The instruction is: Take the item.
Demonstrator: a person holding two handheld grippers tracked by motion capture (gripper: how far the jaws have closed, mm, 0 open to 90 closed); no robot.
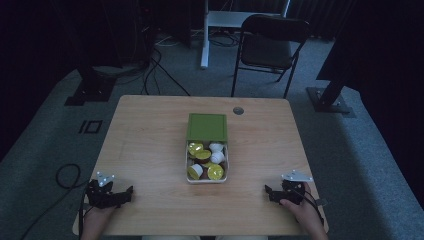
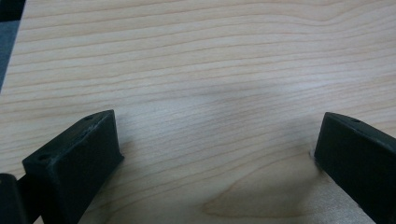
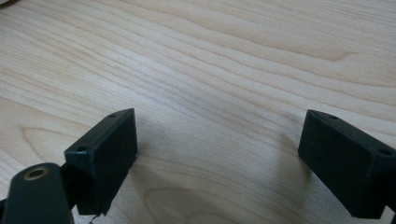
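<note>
While parked at the table's near corners, left tool and right tool gape wide, empty; capsule box mid-table.

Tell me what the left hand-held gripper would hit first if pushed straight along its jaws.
Probably nothing soon: the left hand-held gripper, open, looks along bare table. From above it points rightward, seemingly passing nearer the person than the box.

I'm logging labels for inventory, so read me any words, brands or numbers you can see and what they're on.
None can be read.
Green square lid: plain, no print seen.
Yellow and white capsules in the open white box: any print too small to read.
Light wooden table: no text.
</note>
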